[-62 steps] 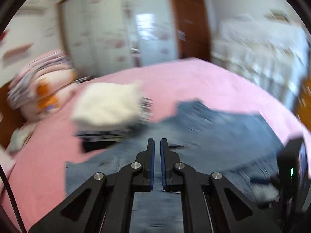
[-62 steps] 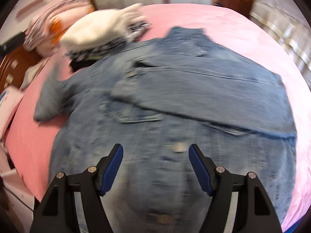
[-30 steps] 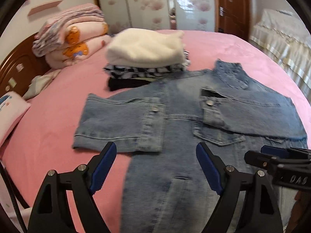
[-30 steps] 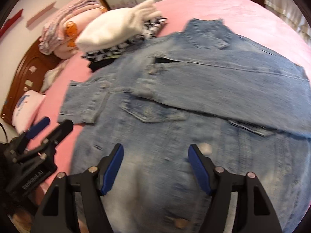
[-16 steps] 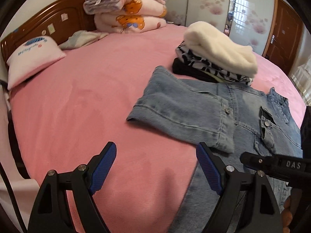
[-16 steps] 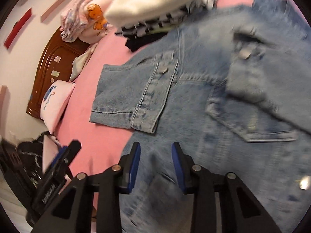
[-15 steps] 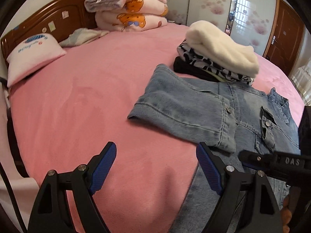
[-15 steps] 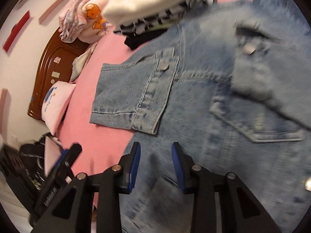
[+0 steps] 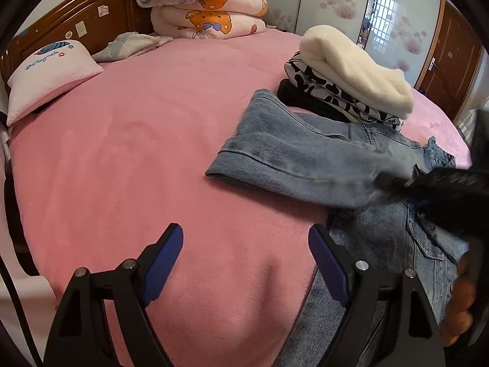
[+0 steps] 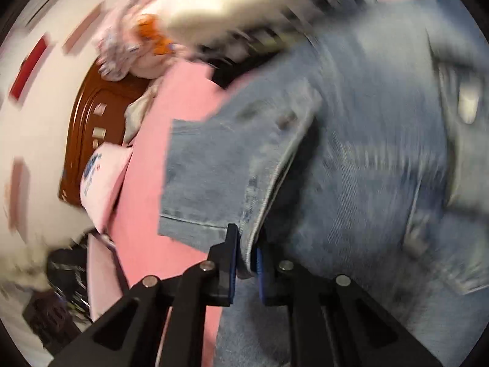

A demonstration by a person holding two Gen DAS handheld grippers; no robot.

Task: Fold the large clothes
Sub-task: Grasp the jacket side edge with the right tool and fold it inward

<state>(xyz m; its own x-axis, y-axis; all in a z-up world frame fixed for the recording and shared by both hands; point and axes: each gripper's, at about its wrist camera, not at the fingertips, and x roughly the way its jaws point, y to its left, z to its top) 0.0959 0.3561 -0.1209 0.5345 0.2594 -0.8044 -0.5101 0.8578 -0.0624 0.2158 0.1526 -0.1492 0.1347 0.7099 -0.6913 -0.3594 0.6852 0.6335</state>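
The blue denim jacket lies flat on the big pink bed cover, near the bed's right side. The right gripper has its two fingers squeezed onto the edge of the jacket's left sleeve, right by the cuff. The sleeve sticks out to the side on the pink cover.

To do this step well, I think the sleeve should be lifted only a little and carried over the jacket's front, so it lands smooth. The pinch should stay tight, because denim is thick and heavy and could slip out.

The left gripper is wide open and holds nothing. It hangs over bare pink cover, just beside the jacket's hem. It could press the jacket down.

Behind the jacket sits a pile of folded clothes with a fluffy cream sweater on top. A small pink pillow, stacked cartoon-bear blankets and a brown wooden headboard are farther back.
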